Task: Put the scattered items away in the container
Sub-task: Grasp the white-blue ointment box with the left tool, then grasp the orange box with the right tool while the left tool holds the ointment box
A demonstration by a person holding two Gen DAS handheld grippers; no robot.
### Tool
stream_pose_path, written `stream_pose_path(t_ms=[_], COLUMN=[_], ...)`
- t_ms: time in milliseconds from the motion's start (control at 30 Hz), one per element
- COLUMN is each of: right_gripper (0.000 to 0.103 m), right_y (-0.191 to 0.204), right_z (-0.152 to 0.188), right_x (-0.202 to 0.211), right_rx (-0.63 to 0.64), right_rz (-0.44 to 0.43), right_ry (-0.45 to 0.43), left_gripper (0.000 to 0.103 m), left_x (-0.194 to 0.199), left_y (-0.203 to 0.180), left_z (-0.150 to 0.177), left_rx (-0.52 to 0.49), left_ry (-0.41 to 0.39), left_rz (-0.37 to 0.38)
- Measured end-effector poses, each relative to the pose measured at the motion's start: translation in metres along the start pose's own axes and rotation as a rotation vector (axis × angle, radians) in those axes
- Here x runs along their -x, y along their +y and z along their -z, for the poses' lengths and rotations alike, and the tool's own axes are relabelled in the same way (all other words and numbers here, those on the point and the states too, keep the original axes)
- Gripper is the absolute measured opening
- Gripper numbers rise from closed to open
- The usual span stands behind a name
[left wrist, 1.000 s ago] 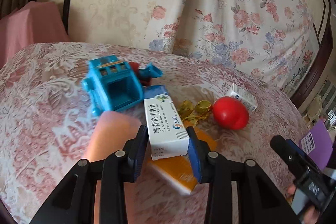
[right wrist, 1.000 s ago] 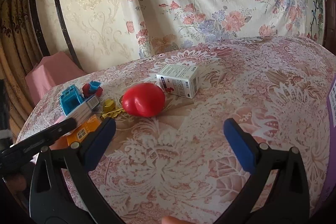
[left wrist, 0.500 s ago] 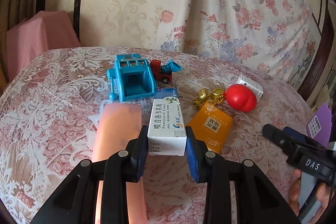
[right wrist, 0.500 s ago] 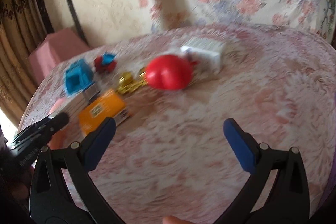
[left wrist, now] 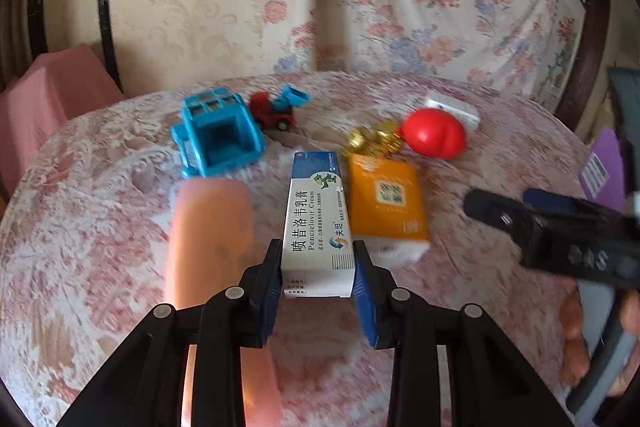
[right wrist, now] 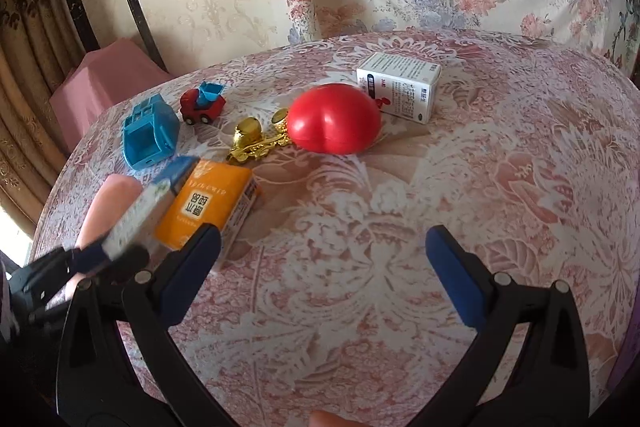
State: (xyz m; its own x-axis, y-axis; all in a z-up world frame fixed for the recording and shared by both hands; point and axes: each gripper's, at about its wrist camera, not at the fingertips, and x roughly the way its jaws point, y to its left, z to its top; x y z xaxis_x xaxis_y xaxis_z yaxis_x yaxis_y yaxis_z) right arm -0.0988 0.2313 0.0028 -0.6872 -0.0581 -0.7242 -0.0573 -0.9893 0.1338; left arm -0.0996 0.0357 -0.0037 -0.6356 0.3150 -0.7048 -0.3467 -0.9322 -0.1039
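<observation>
My left gripper [left wrist: 316,267] is shut on a white and blue cream box [left wrist: 317,223] and holds it above the table; the box also shows in the right wrist view [right wrist: 140,211]. My right gripper [right wrist: 324,259] is open and empty above the patterned tablecloth. On the table lie an orange packet [left wrist: 384,199], a red ball [right wrist: 332,119], a gold trinket [right wrist: 256,139], a small white box [right wrist: 400,87], a blue toy [left wrist: 218,139], a red toy car [right wrist: 202,103] and a pink cylinder [left wrist: 210,227].
A purple item [left wrist: 604,167] sits at the table's right edge. A pink covered seat [right wrist: 112,75] stands behind the table on the left. Floral curtains hang behind. The round table [right wrist: 500,167] is bare at front right.
My left gripper has lifted and pulled back with the cream box. My right gripper has swung left toward the items and stays open.
</observation>
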Motion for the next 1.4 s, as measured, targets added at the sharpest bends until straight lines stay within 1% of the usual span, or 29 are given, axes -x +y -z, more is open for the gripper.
stream_pose_path(t_ms=[267,500,533,567,633,667,700,800,933,1100,1167,1233,1333,1400], right_gripper=[0.102,0.102,0.102,0.102,0.102,0.102,0.102,0.102,0.101,0.101,0.097,0.095,0.095,0.095], right_y=[0.024,0.052,0.055,0.059,0.065,0.066,0.067,0.07,0.074,0.051,0.04,0.03,0.024,0.028], right_z=[0.003,0.004,0.004,0.004,0.004,0.004,0.004,0.004,0.004,0.003,0.005,0.01,0.012,0.012], right_x=[-0.003,-0.009,-0.011,-0.012,-0.015,-0.016,-0.018,-0.023,-0.029,-0.025,-0.027,-0.031,-0.028,-0.029], right_rx=[0.056,0.111,0.118,0.124,0.137,0.137,0.136,0.135,0.133,0.152,0.178,0.209,0.211,0.228], right_rz=[-0.022,-0.006,-0.002,0.002,0.009,0.016,0.023,0.043,0.07,0.064,0.071,0.077,0.045,0.016], right_ry=[0.02,0.044,0.045,0.046,0.048,0.049,0.05,0.053,0.057,0.085,0.111,0.137,0.117,0.111], left_gripper=[0.034,0.036,0.037,0.041,0.052,0.055,0.056,0.056,0.056,0.057,0.056,0.055,0.055,0.053], left_x=[0.001,0.002,0.002,0.002,0.002,0.002,0.002,0.003,0.002,0.002,0.002,0.003,0.002,0.001], left_y=[0.004,0.008,0.009,0.009,0.01,0.01,0.01,0.011,0.011,0.007,0.009,0.01,0.009,0.004], left_z=[0.005,0.009,0.009,0.009,0.01,0.01,0.01,0.01,0.011,0.011,0.011,0.011,0.011,0.01], left_rx=[0.044,0.078,0.079,0.08,0.081,0.081,0.082,0.084,0.083,0.067,0.073,0.079,0.071,0.051], left_ry=[0.007,0.01,0.009,0.007,0.005,0.003,0.002,-0.003,0.002,0.011,0.007,0.004,0.006,0.013], left_rz=[-0.024,-0.039,-0.035,-0.031,-0.023,-0.019,-0.016,-0.004,-0.013,-0.011,-0.009,-0.006,-0.008,-0.032])
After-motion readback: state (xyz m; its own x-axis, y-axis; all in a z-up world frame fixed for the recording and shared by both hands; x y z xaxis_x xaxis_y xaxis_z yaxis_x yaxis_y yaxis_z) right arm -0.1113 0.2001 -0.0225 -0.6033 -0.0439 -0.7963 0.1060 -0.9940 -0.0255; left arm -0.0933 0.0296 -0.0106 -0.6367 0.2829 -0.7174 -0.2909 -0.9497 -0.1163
